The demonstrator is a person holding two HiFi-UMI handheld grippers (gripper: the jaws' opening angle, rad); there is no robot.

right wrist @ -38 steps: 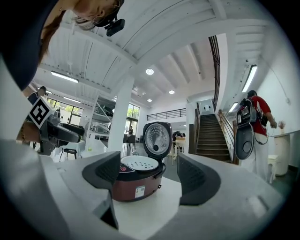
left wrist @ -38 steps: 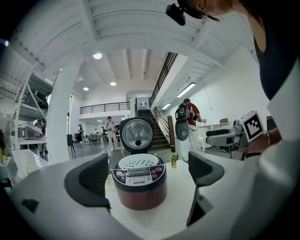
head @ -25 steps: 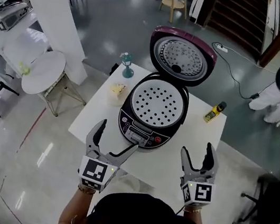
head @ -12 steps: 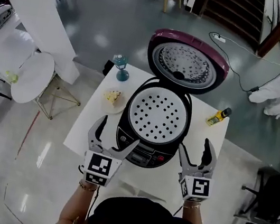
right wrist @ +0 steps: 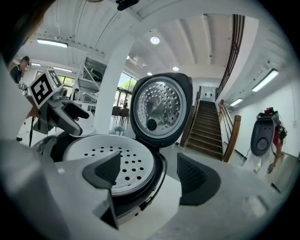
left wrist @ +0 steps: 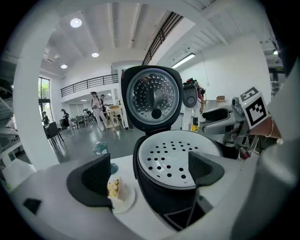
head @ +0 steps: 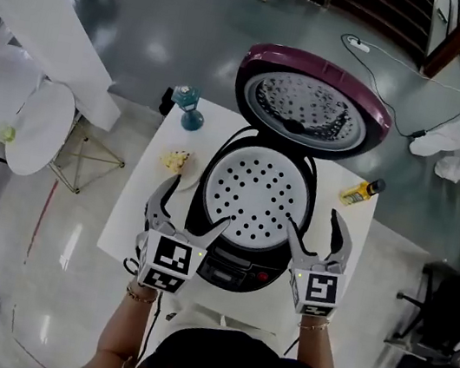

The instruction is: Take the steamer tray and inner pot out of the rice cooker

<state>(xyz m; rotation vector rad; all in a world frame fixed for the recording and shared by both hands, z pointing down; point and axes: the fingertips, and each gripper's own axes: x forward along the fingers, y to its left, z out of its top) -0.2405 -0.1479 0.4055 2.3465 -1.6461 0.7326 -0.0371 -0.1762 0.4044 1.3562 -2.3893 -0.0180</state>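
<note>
From overhead, a glossy black rice cooker point(head: 232, 269) sits on the white tabletop point(head: 133, 206) with its purple lid point(head: 313, 103) raised. A round white perforated steamer tray point(head: 255, 194) still rests inside it. Only the left gripper view shows cake on a small white plate point(left wrist: 116, 188). The left gripper point(head: 196, 204) and right gripper point(head: 313, 220) hold nothing, jaws spread wide, each with its inner jaw over the tray's edge

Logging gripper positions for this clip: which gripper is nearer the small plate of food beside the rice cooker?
Left. The left gripper sits just short of the plate; the right gripper is across the rice cooker from it.
</note>
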